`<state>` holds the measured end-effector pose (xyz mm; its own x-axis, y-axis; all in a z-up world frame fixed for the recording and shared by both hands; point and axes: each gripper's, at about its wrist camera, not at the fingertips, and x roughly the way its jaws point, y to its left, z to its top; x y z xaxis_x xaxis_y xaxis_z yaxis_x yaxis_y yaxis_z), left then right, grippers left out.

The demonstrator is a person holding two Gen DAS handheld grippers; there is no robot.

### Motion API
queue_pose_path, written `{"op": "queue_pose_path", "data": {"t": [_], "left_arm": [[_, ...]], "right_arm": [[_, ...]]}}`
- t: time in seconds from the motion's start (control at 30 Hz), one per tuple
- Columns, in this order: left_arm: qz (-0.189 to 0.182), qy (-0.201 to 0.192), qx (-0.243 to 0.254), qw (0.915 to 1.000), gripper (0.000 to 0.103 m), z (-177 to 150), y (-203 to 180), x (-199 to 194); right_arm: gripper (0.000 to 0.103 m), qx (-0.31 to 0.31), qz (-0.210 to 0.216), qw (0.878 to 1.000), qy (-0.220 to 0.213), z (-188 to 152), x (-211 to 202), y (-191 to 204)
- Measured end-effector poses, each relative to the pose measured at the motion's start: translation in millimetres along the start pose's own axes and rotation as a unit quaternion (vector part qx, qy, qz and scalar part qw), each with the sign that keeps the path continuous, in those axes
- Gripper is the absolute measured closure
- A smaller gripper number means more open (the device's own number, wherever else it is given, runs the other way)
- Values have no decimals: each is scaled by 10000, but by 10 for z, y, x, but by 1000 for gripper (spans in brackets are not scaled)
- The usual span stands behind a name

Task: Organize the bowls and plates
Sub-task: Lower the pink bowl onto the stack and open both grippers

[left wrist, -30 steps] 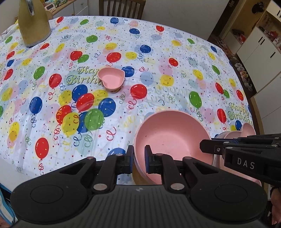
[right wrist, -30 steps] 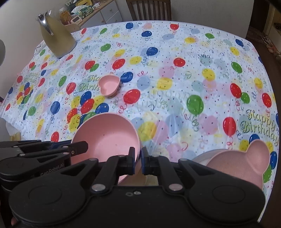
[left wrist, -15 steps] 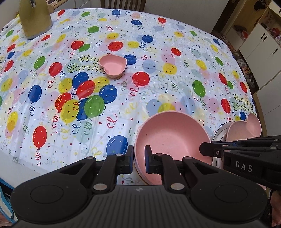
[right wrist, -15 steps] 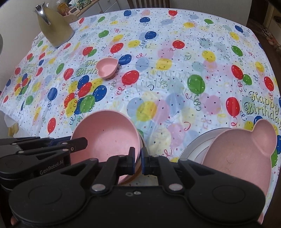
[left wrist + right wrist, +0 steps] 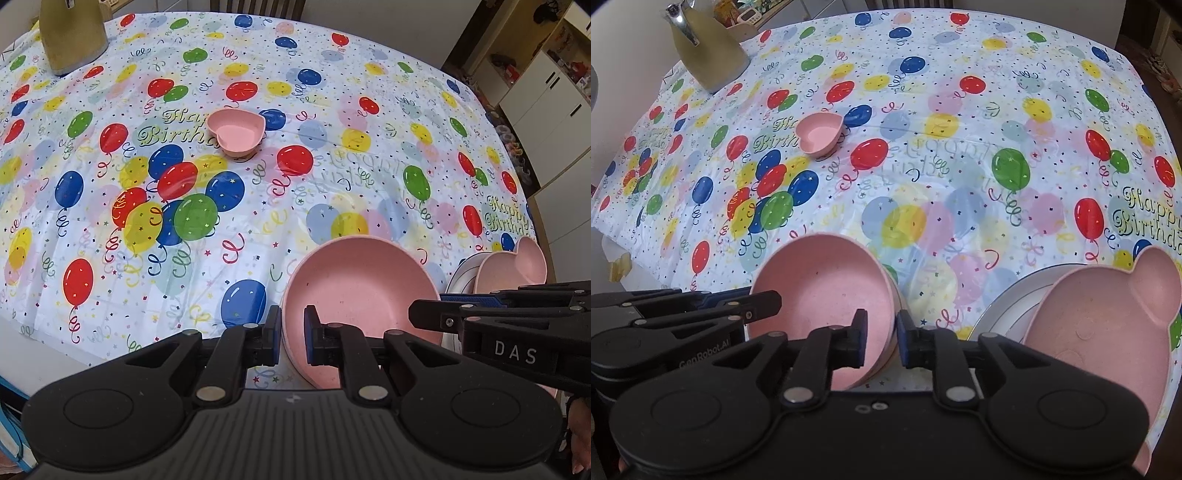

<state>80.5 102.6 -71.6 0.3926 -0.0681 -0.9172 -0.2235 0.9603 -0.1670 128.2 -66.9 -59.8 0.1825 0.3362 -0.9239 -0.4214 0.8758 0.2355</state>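
A round pink bowl [image 5: 362, 288] [image 5: 820, 291] sits low at the table's near edge, between both grippers. My left gripper [image 5: 291, 334] is shut on the bowl's left rim. It shows from the side in the right wrist view as the left gripper [image 5: 768, 302]. My right gripper [image 5: 882, 338] straddles the bowl's right rim. Its jaws are opening, and the pads stand a little off the wall between them. A small pink heart-shaped bowl [image 5: 236, 133] [image 5: 820, 133] stands alone further back. At the right, a pink bear-shaped plate [image 5: 1108, 325] [image 5: 513, 266] lies on a white plate [image 5: 1008, 306].
The balloon-print tablecloth [image 5: 332, 166] covers the whole table. An olive-yellow jug [image 5: 70, 33] [image 5: 705, 51] stands at the far left corner, with a chair behind the far edge. White cabinets [image 5: 546, 92] stand off to the right.
The right gripper's jaws have parted from the bowl's rim, which they pinched before. Both views have tipped slightly, so the bear plate and white plate show more. The left grip is unchanged.
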Motion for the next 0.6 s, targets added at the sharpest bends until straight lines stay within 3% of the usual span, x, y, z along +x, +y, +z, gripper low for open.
{"op": "queue_pose_path", "data": {"t": [0.17,0.33,0.6], "left_arm": [[-36,-149,107,9998,90,29,5,-133],[-50,-417,93,9991,88,162,33,-269],[45,-777,-93,9969,74,481,139,-395]], "right_arm": [[79,-113,46,9999,-122,51,-120,34],[67,-341,113,9988,-332,214,-307,100],[57,-670,96,9956,-655,585,-454,195]]}}
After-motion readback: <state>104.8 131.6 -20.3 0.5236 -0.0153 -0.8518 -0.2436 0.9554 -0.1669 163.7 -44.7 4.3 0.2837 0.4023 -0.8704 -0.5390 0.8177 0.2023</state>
